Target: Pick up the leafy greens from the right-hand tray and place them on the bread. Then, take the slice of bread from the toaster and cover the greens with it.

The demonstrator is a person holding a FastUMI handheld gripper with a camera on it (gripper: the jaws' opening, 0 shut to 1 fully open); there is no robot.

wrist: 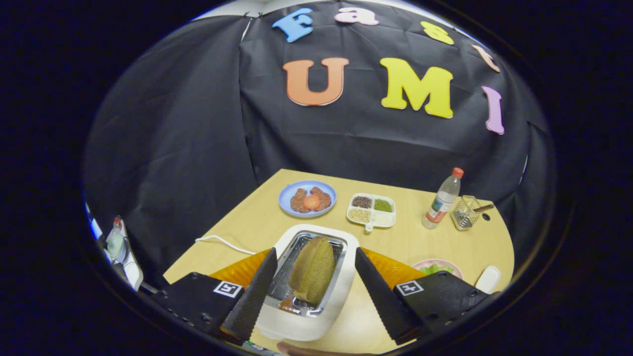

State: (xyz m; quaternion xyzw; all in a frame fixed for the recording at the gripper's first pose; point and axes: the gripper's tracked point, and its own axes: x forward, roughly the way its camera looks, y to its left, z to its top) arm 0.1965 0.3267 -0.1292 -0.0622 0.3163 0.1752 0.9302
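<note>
The toaster [314,279] sits at the tabletop's [420,242] near edge, its bread slice [312,269] upright in the slot and easy to pinch. The gripper [314,291] hovers above, fingers spread wide either side, holding nothing. The leafy greens [435,269] remain on their tray beyond the right finger.

Glossy white plastic toaster [316,282] with shiny metal slot on seemingly wooden table [420,242].

gripper view: rides on the gripper [313,289], above the wooden table [425,242] | faces forward and down along the spread fingers | close over the white toaster [341,257] between them | black cloth booth wall [198,123] far beyond
</note>
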